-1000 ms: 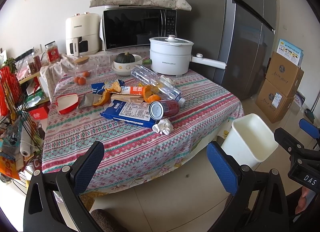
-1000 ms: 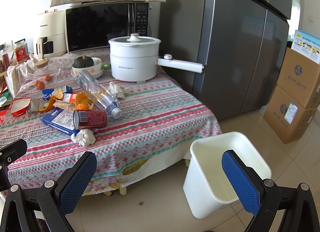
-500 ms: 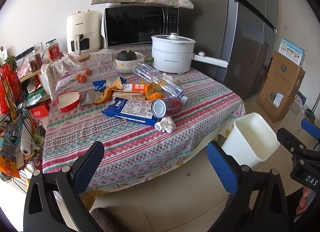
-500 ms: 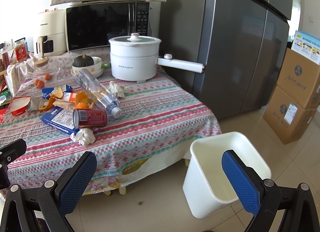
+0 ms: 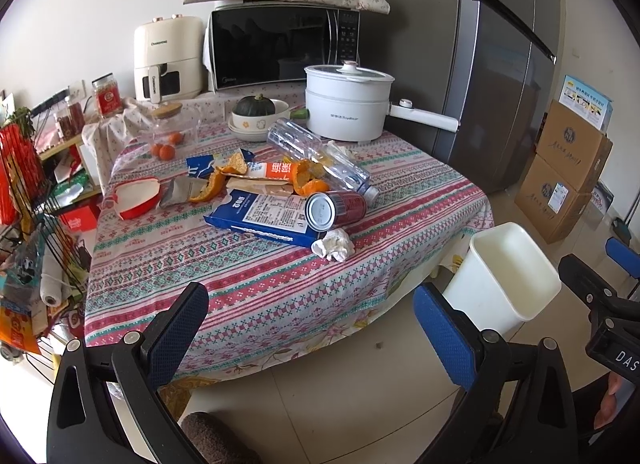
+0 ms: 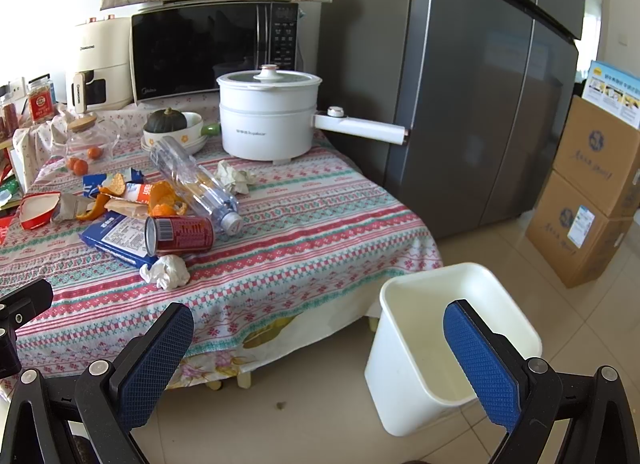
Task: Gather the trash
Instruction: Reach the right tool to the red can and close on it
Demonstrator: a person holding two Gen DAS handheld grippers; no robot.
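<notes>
Fingers (image 6: 156,360) spread; right view alone shows second tissue (image 6: 234,178).

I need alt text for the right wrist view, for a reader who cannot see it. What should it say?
The open right gripper hovers above the floor, between a cluttered table and an empty white bin standing beside it. On the striped cloth lie a red can, a crumpled tissue, a clear bottle, orange peels and a blue carton.

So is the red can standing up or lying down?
Lying down. The red can rests on its side on the blue box, its round end facing sideways, beside the plastic bottle.
</notes>
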